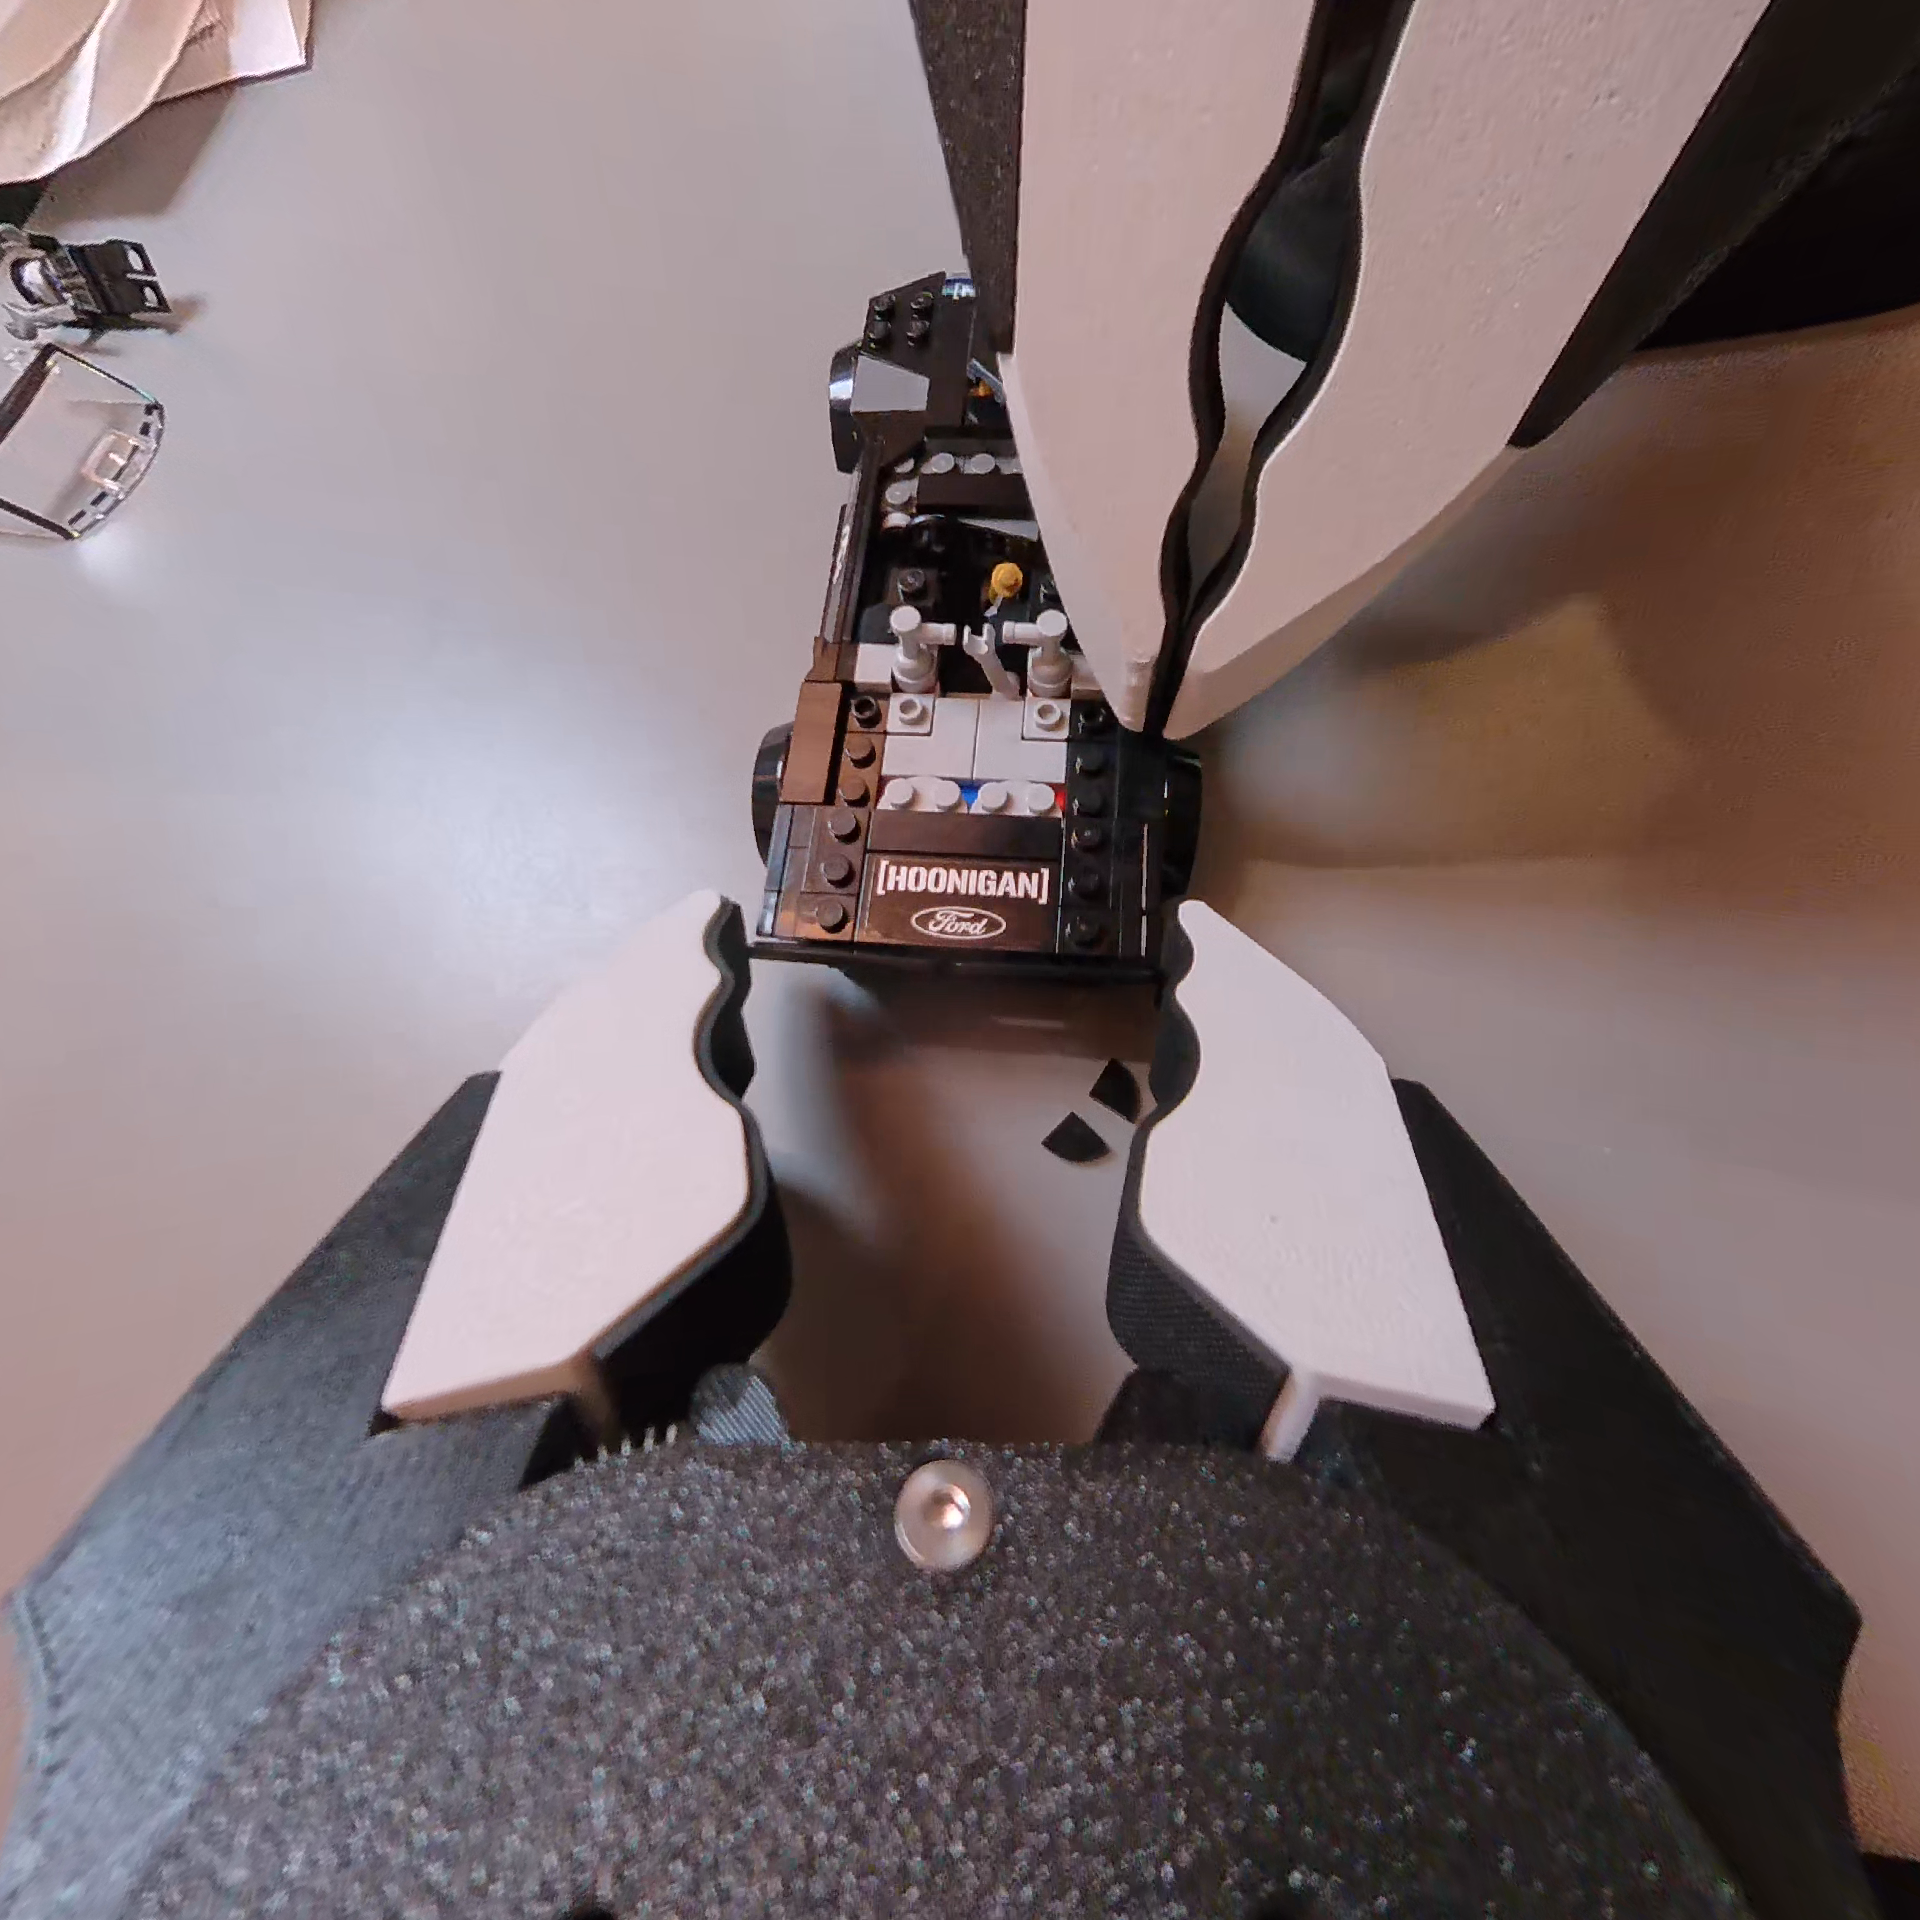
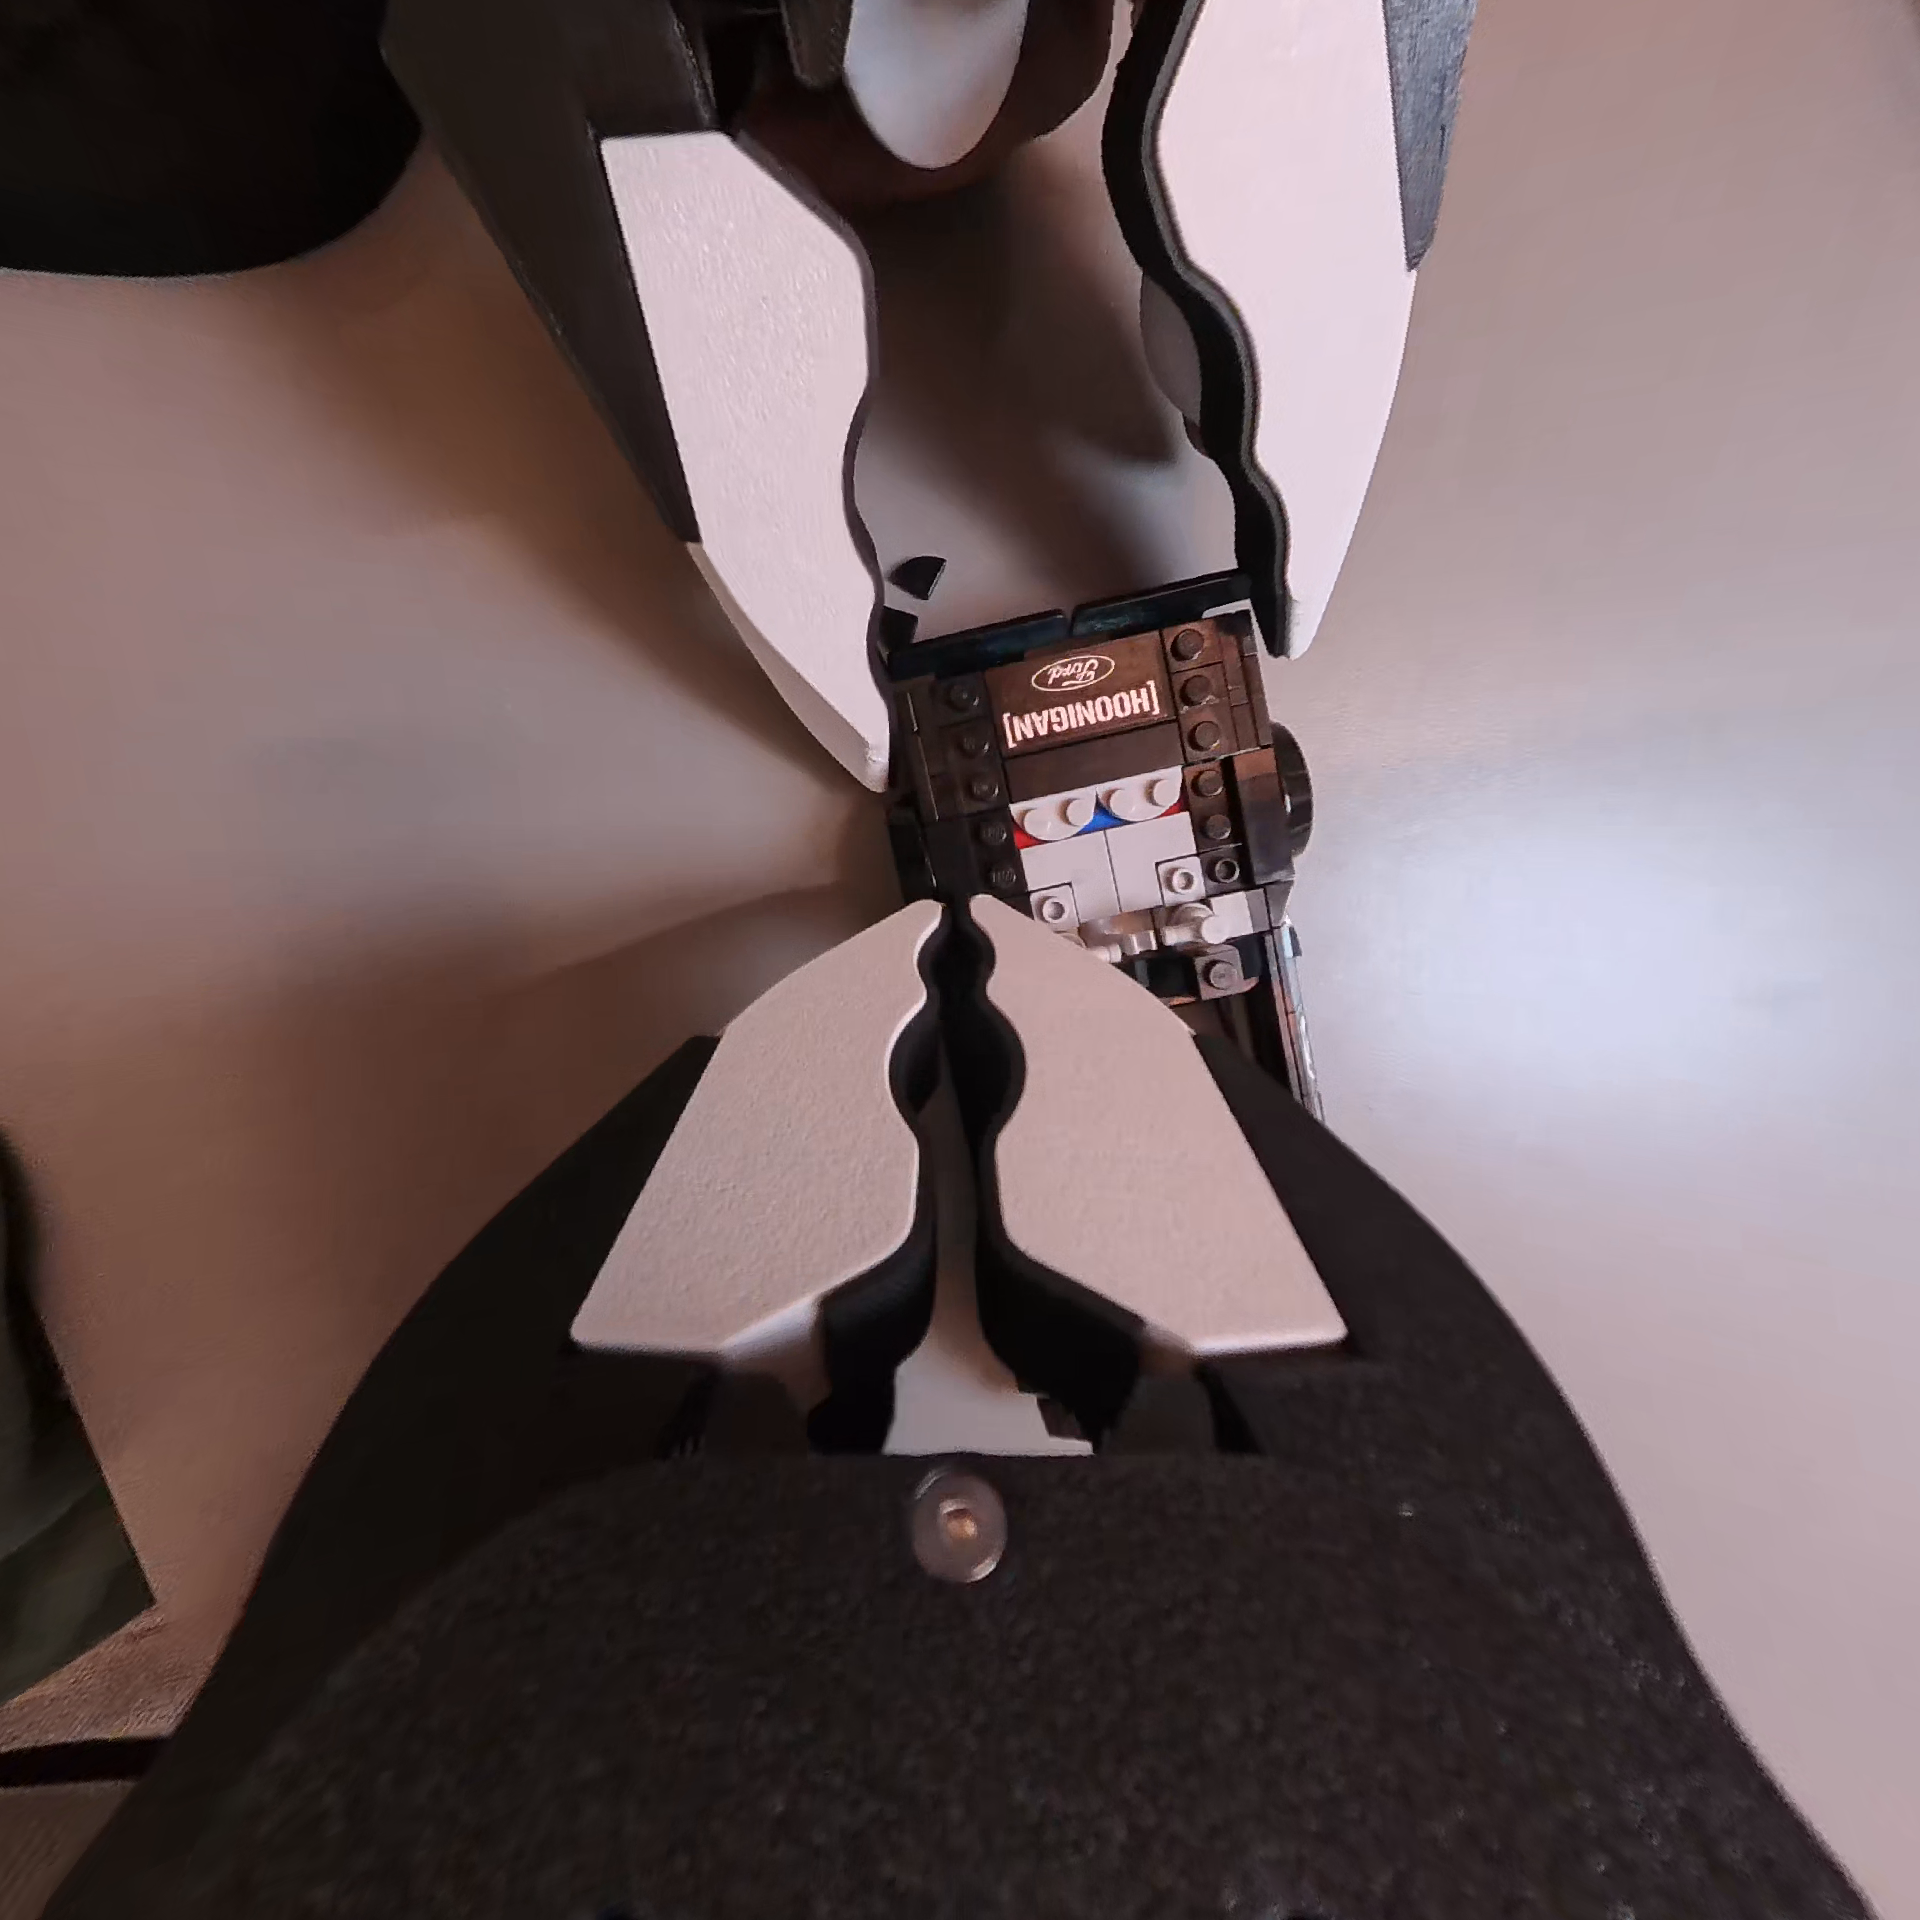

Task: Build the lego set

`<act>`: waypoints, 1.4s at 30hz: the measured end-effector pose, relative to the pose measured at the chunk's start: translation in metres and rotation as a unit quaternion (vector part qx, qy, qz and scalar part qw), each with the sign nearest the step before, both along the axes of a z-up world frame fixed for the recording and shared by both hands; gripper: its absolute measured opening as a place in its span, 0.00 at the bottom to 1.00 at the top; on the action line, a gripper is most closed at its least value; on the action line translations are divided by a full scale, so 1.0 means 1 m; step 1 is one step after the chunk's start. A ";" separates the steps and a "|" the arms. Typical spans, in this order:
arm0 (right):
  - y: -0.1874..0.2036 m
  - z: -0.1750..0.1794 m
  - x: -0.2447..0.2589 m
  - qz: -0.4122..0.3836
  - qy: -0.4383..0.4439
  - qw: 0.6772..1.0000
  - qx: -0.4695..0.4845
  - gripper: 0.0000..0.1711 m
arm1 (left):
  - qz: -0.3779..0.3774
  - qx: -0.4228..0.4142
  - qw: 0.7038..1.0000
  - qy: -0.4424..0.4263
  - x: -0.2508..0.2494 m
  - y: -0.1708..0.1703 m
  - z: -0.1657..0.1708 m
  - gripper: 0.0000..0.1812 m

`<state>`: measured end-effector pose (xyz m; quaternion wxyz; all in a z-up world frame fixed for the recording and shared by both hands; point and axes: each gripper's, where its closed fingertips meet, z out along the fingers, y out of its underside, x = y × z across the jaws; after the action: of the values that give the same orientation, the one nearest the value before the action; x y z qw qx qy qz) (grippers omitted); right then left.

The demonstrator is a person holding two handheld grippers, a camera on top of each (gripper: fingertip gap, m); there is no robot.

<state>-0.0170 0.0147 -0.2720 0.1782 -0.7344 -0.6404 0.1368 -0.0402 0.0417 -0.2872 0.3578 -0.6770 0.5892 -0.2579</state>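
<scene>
I see a pale table (image 1: 416,727) carrying a half-built black lego car (image 1: 961,790) near its middle. My left gripper (image 1: 956,935) is spread wide, fingertips flanking the car's labelled end. My right gripper (image 2: 958,914) is pinched closed, empty, tips touching the car's side. Two tiny black pieces (image 1: 1096,1112) lie between the left fingers.
</scene>
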 end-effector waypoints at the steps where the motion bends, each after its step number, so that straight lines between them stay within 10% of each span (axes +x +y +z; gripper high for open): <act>1: 0.001 0.002 0.000 -0.002 0.012 1.000 0.007 0.00 | 0.000 0.000 1.000 -0.002 0.000 0.000 0.001 0.42; 8: 0.032 0.007 0.062 -0.060 0.029 0.996 0.067 0.52 | -0.002 0.013 1.000 -0.005 -0.002 0.007 0.002 0.41; 22: 0.014 -0.006 0.064 -0.268 0.078 0.956 0.089 0.42 | 0.129 0.042 0.988 -0.067 -0.043 0.041 0.038 0.36; 42: -0.012 0.001 0.061 -0.285 0.174 0.941 0.048 0.41 | 0.025 -0.001 0.998 0.054 -0.042 -0.020 -0.005 0.17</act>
<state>0.0438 0.0024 -0.2708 0.3533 -0.8418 -0.3688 0.1747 -0.0823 0.0218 -0.2920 0.3308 -0.7049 0.5903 -0.2127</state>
